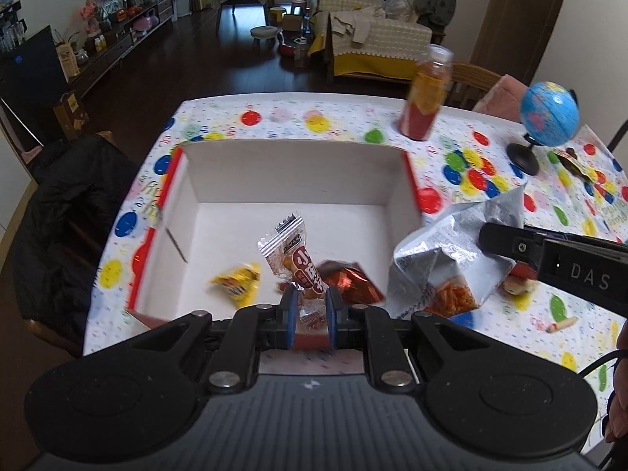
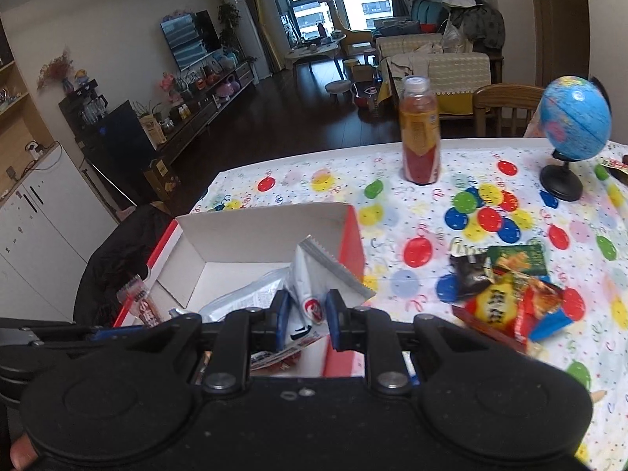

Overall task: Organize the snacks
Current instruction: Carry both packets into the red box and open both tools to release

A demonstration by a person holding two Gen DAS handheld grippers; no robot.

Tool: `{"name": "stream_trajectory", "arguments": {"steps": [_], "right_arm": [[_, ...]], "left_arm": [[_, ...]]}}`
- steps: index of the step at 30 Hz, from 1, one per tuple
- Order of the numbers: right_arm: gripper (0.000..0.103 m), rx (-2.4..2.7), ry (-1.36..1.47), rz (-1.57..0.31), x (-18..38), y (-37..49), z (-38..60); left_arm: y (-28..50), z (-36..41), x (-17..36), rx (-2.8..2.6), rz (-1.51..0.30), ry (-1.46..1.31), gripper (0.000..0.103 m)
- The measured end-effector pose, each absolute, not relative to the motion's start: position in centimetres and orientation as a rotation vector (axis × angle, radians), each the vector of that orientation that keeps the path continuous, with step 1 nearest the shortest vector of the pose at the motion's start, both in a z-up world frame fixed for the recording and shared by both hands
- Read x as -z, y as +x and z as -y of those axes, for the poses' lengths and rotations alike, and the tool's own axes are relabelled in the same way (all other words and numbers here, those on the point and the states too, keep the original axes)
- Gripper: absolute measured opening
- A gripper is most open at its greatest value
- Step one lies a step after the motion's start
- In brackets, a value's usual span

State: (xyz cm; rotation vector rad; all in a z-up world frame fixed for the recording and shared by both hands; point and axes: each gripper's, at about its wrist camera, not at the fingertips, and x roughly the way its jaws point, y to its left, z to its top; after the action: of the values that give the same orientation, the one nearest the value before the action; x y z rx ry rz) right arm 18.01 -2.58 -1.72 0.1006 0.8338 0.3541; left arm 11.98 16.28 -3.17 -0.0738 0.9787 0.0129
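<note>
A white box with red edges (image 1: 290, 172) sits on the balloon-print table; it also shows in the right wrist view (image 2: 251, 231). Inside lie a yellow snack packet (image 1: 237, 282) and a red-brown packet (image 1: 349, 280). My left gripper (image 1: 308, 306) is shut on a clear sausage snack packet (image 1: 298, 263) and holds it over the box. My right gripper (image 2: 306, 314) is shut on a silver-white snack bag (image 2: 318, 274), at the box's right edge; the bag also shows in the left wrist view (image 1: 443, 259). A pile of loose snack packets (image 2: 506, 294) lies on the table to the right.
An orange-red drink bottle (image 1: 426, 94) stands beyond the box. A small blue globe (image 1: 549, 114) on a black stand is at the far right. A dark jacket on a chair (image 1: 66, 216) is at the table's left edge. A wooden chair (image 2: 506, 110) stands behind the table.
</note>
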Motion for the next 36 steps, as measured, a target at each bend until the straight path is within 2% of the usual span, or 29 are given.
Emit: {"name": "stream_trajectory", "arguments": {"steps": [15, 28, 36], "right_arm": [[0.019, -0.335, 0.025, -0.931, 6.7, 22.8, -4.7], [0.020, -0.312, -0.026, -1.004, 10.0, 23.2, -7.2], [0.027, -0.302, -0.026, -1.021, 10.3, 22.9, -7.8]], "left_arm": [[18.0, -23.6, 8.2, -0.020, -1.085, -0.055, 0.015], [19.7, -23.5, 11.8, 0.046, -1.168, -0.009, 0.015], [19.9, -23.5, 12.8, 0.059, -1.191, -0.002, 0.015]]}}
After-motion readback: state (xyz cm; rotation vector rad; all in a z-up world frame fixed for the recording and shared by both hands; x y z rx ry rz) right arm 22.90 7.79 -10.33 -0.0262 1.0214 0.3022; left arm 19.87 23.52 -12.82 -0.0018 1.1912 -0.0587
